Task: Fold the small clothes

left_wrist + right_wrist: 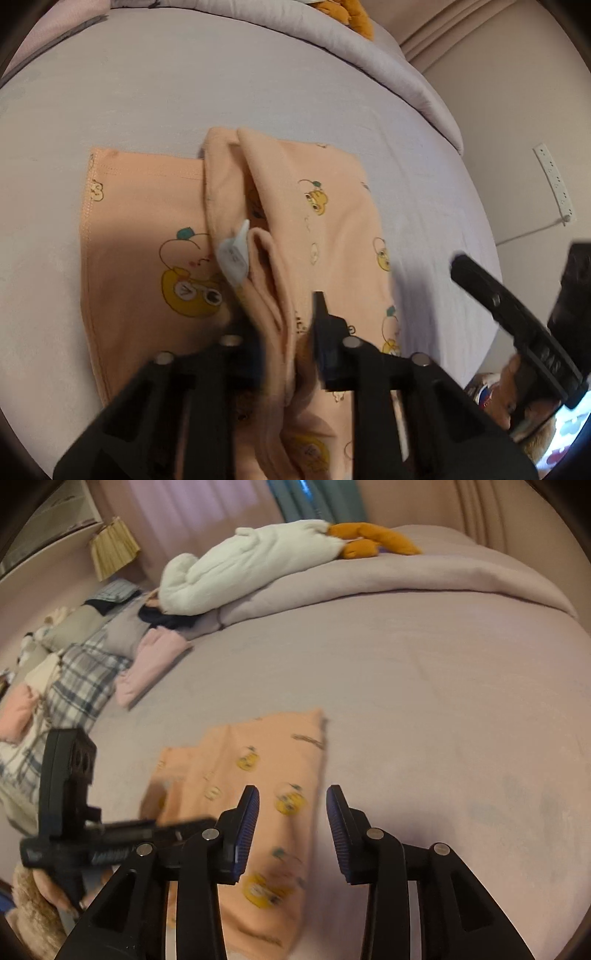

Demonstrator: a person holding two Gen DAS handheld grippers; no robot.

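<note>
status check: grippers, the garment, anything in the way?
Left gripper shut on a bunched fold of the peach cartoon-print cotton garment. Right gripper open, empty, above it. Lilac bedsheet around it bare.

Home bedroom, lilac-sheeted bed (406,672), plush goose (258,561), plaid pillows (79,683), curtains (314,498)

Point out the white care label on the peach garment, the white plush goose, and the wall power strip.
white care label (233,257), left wrist view, middle of the tag.
white plush goose (255,559), right wrist view, middle of its white body.
wall power strip (554,180), left wrist view, middle of the strip.
</note>
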